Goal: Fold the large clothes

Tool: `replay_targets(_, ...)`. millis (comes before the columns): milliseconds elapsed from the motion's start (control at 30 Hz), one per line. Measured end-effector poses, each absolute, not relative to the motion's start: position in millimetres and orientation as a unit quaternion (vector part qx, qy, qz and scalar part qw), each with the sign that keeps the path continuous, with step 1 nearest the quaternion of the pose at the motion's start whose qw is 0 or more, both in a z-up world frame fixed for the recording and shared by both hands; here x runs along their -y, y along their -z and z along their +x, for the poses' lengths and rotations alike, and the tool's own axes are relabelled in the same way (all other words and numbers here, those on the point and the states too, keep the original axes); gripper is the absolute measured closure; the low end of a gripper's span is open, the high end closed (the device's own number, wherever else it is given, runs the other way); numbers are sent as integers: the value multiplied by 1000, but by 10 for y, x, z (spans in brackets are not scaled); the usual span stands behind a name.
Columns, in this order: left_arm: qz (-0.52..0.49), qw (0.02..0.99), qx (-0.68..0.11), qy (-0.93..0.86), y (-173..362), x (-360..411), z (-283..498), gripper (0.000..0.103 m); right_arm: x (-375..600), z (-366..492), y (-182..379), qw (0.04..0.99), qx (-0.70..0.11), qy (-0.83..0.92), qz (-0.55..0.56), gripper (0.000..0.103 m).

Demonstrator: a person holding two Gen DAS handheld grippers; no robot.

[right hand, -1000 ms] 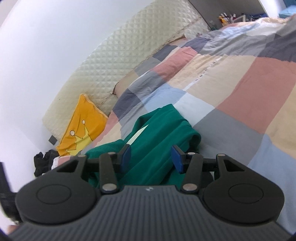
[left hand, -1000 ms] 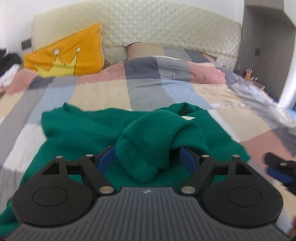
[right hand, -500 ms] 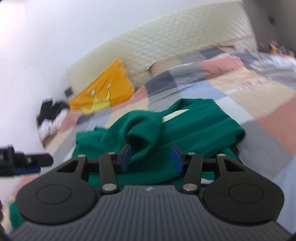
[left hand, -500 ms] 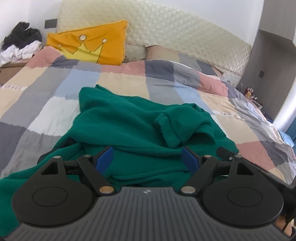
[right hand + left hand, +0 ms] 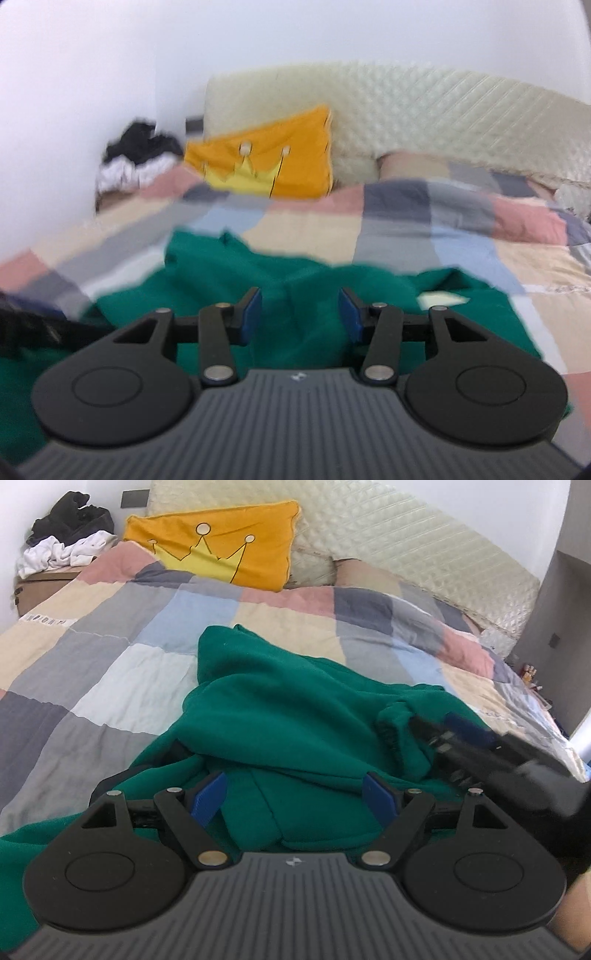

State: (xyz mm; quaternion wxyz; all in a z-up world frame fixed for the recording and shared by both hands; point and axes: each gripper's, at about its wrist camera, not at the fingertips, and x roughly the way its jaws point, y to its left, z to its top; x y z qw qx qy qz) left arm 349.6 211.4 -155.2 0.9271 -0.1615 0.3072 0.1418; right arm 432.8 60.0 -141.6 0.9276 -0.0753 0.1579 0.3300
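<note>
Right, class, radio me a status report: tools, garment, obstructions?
Left tool open, over cloth. Right tool open, empty. Green garment rumpled on quilt, unfolded. Nothing obstructing.

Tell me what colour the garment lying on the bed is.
The garment is plain dark green; it shows best in the left wrist view.

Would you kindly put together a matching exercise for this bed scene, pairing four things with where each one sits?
Things:
1. green garment
2. orange crown cushion
3. pile of black and white clothes
4. quilted headboard

Places:
A. upright along the wall at the head of the bed
B. on a low stand beside the bed, off the quilt
C. crumpled on the patchwork quilt, nearest the cameras
D. leaning against the headboard

Pairs: 1-C, 2-D, 3-B, 4-A
</note>
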Motion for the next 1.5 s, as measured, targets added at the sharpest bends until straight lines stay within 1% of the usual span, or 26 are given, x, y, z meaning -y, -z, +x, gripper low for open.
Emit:
replay_targets(33,-161,926,-309,-144,1580,-2130,3525,19,-645,4363,1502,926,-166,-327,-87,44)
replay_targets(67,-162,925,-312,-145,1610,-2147,3557,19,-698,4383,1587,923,-175,-326,-102,40)
replay_targets(100,-165,923,-315,-146,1641,-2162,3592,19,-734,4395,1662,921,-183,-324,-119,33)
replay_targets(133,-168,922,-318,-146,1669,-2174,3618,19,-755,4391,1727,920,-186,-318,-134,30)
replay_targets(233,-180,918,-326,-137,1740,-2208,3700,19,-714,4412,1815,925,-190,-304,-128,30)
replay_targets(267,-181,917,-328,-137,1758,-2217,3719,19,-684,4434,1812,928,-192,-298,-116,31)
replay_targets(300,-183,916,-331,-137,1779,-2229,3736,19,-641,4464,1796,931,-196,-289,-103,37)
replay_targets(333,-184,914,-334,-138,1797,-2236,3748,19,-609,4497,1784,936,-199,-277,-91,47)
replay_targets(367,-186,913,-336,-138,1814,-2251,3756,19,-565,4522,1769,938,-203,-270,-79,47)
replay_targets(400,-189,912,-336,-138,1825,-2265,3755,19,-505,4554,1746,938,-207,-270,-59,51)
replay_targets(467,-198,911,-335,-137,1838,-2288,3734,19,-401,4594,1693,941,-210,-262,-27,60)
replay_targets(533,-204,911,-331,-136,1834,-2308,3709,19,-315,4573,1606,948,-198,-249,-10,72)
replay_targets(633,-206,911,-327,-142,1819,-2313,3676,19,-134,4531,1447,963,-161,-218,13,76)
replay_targets(767,-213,910,-326,-145,1809,-2321,3645,19,268,4594,1354,974,-145,-155,79,77)
replay_targets(867,-213,909,-327,-149,1810,-2310,3631,19,575,4709,1448,973,-168,-107,118,77)
replay_targets(1000,-205,909,-329,-153,1817,-2304,3641,19,942,4859,1714,954,-221,-72,187,76)
replay_targets(1100,-214,908,-329,-148,1825,-2329,3640,19,1063,4891,1789,941,-238,-78,227,74)
replay_targets(1167,-220,906,-329,-147,1821,-2349,3635,19,1095,4843,1719,939,-242,-90,228,72)
replay_targets(1200,-223,906,-329,-146,1814,-2356,3627,19,1100,4827,1676,939,-244,-95,221,68)
replay_targets(1233,-227,906,-327,-144,1804,-2361,3614,19,1120,4777,1618,940,-246,-97,214,58)
replay_targets(1267,-231,906,-324,-143,1792,-2365,3596,19,1133,4728,1577,941,-246,-100,210,51)
replay_targets(1300,-233,906,-322,-144,1776,-2364,3576,19,1157,4681,1541,940,-249,-104,209,34)
replay_targets(1333,-233,907,-320,-145,1758,-2357,3552,19,1188,4606,1498,938,-252,-108,210,24)
replay_targets(1500,-241,911,-307,-132,1606,-2344,3362,19,1428,4251,1304,924,-275,-133,230,23)
